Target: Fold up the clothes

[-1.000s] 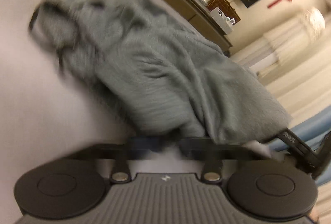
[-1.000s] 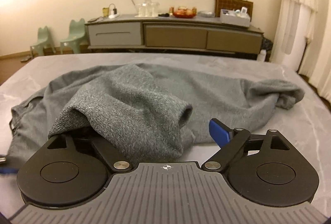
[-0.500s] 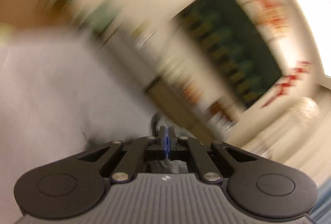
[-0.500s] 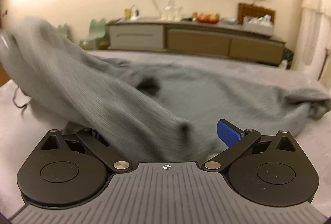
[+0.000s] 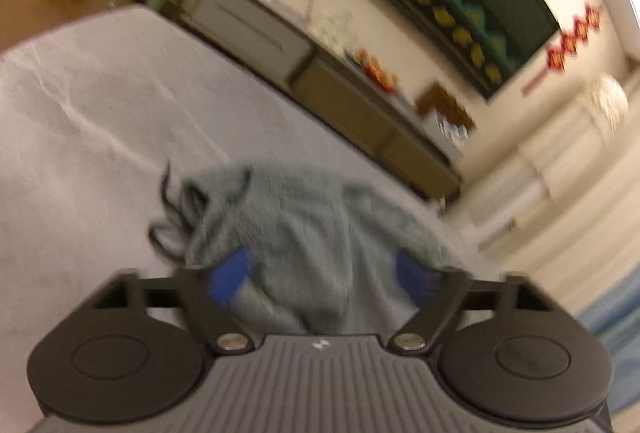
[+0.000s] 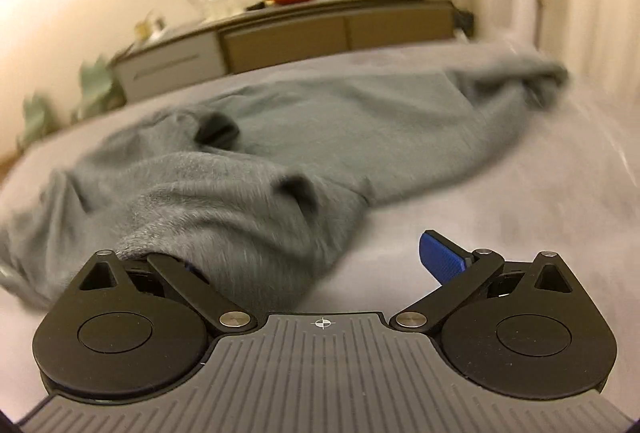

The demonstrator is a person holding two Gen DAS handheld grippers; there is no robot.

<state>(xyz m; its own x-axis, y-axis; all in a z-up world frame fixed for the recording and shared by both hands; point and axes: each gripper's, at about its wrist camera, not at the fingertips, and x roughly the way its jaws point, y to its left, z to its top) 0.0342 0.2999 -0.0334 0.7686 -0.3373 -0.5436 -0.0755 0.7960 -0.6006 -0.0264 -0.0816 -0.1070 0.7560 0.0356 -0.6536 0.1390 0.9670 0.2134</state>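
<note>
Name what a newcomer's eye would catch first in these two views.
A rumpled grey garment sprawls across the pale table, one end bunched over the left finger of the open right tongs. In the left wrist view the left tongs, just opened, frame the same cloth, dark drawstrings trailing beside it.

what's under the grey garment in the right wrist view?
The grey garment lies on the pale table. Its near fold drapes over the open right gripper's left finger, hiding that pad. Anything else beneath is covered.

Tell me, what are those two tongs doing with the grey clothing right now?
Left tongs just opened, cloth between, not pinched. Right tongs open, grey sweatpants draped over one finger. Garment lies rumpled on the bed. Nothing in the way.
</note>
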